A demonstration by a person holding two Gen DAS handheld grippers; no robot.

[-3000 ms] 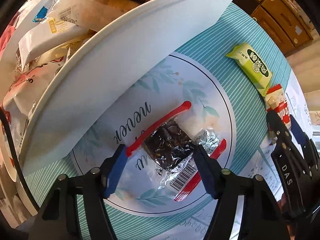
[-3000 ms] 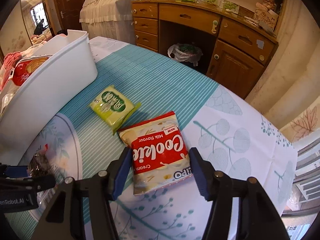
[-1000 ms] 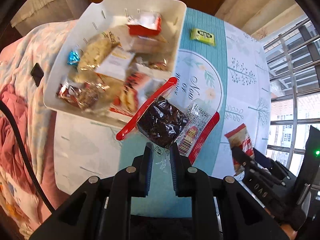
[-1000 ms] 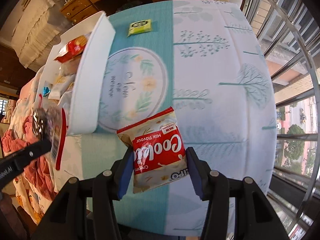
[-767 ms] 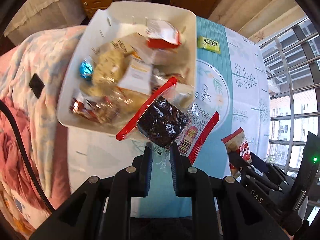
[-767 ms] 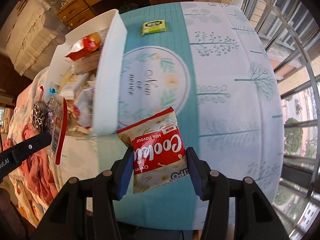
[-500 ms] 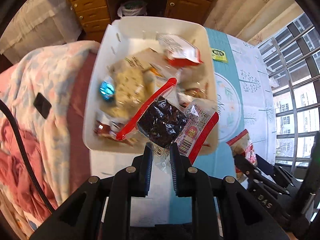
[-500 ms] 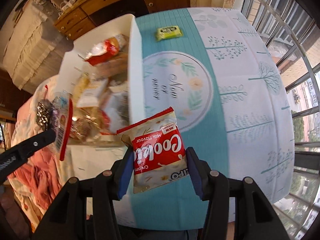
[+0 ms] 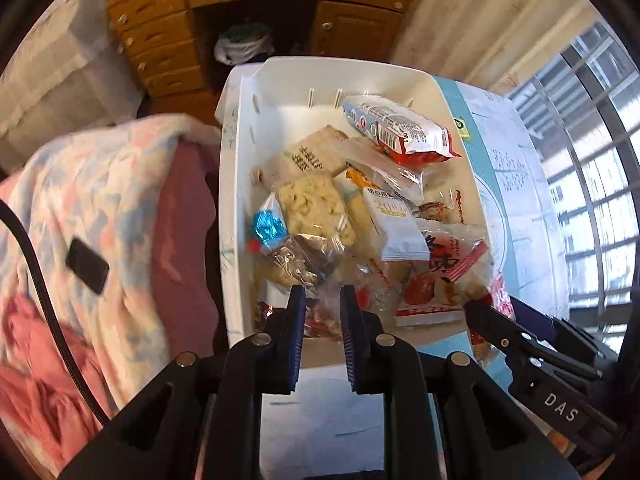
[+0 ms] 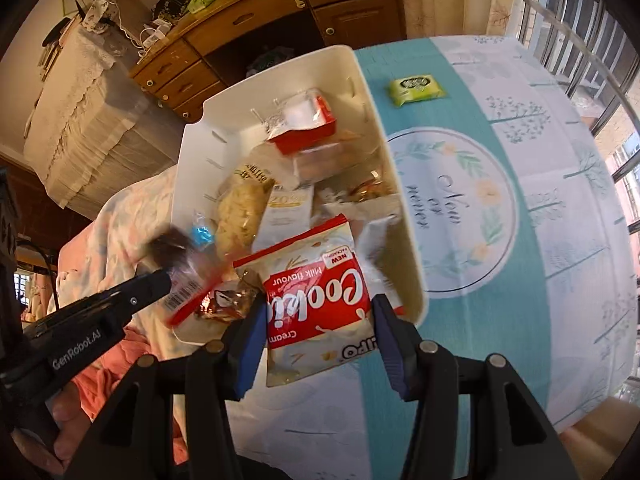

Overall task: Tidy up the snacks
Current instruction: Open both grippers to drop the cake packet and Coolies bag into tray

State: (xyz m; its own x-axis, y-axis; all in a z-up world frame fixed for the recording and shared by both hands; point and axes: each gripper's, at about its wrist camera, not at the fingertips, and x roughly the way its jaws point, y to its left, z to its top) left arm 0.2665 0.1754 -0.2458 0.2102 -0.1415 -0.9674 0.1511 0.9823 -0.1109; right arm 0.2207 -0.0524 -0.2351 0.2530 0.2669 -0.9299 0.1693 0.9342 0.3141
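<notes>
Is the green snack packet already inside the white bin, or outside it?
Outside. The green snack packet lies flat on the tablecloth, beyond the white bin.

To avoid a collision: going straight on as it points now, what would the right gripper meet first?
Its cookie packet would probably touch the snacks at the white bin's near end; depth is unclear.

Left wrist view: looks steeply down along the left gripper (image 9: pixel 322 300), close above the bin (image 9: pixel 240 184) at its near end.
Right wrist view: looks steeply down along the right gripper (image 10: pixel 320 316), near the bin's (image 10: pixel 404 216) table-side wall.
Shared: the bin, the cabinet (image 9: pixel 160 40) (image 10: pixel 248 24), and each other's gripper at frame edge.
</notes>
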